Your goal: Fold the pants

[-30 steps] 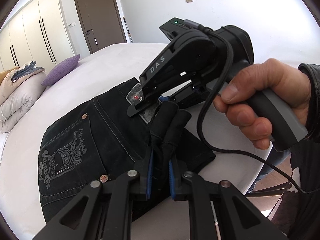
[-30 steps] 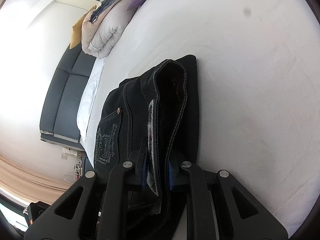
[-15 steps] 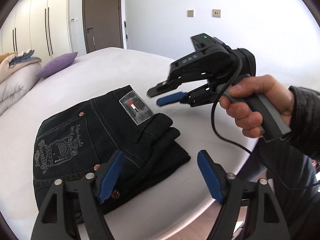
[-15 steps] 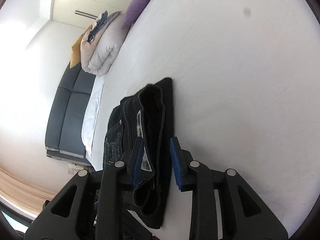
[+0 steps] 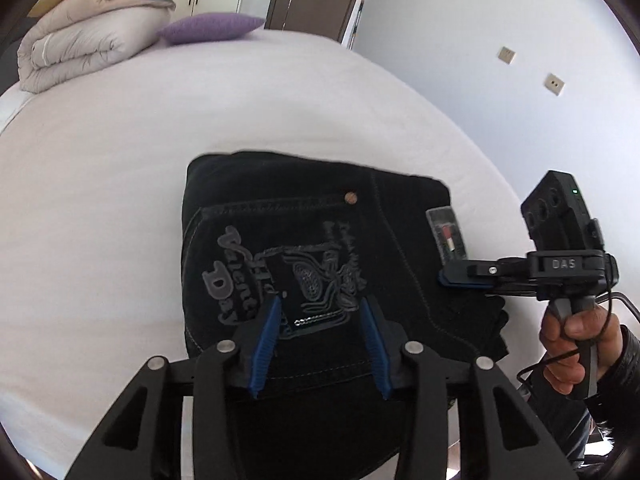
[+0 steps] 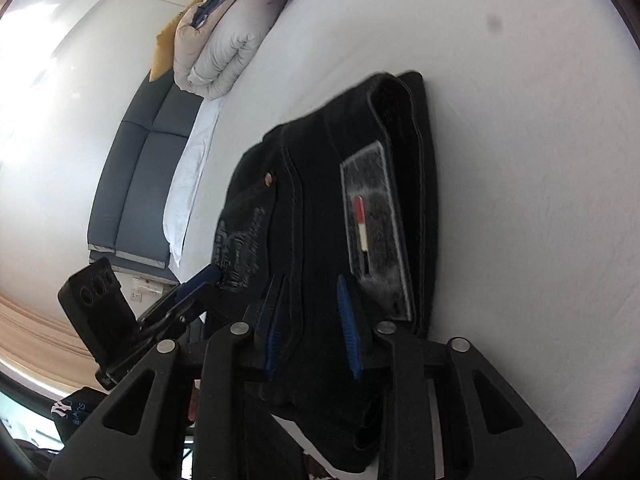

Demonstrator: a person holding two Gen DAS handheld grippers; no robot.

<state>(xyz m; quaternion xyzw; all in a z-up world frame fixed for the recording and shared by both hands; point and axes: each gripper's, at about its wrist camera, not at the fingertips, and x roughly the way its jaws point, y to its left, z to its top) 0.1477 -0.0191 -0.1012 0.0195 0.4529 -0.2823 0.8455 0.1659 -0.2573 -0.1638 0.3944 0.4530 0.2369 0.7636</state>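
Both grippers have let go of the cloth they pinched a second ago and drawn back over it; the wide white bed [image 5: 120, 168] bears the black denim pants [image 5: 312, 240], folded into a compact squarish bundle near the bed's near edge, well apart from the rolled beige duvet [image 5: 84, 44] and purple cushion [image 5: 212, 28] at the far end. By my reading the folding itself is done, and what is in hand is the release and a last tidy — the next move would call for a light press or a tug at the loose layers on the right-hand edge, not a fresh grip. The bundle's long axis runs left to right in the left wrist view; the printed back pocket faces up, the waistband with its grey patch [image 6: 376, 224] toward the right. Left gripper [image 5: 320, 320] hangs with jaws moderately apart, holding nothing; right gripper [image 6: 308, 320] likewise — parted and empty just above the cloth.
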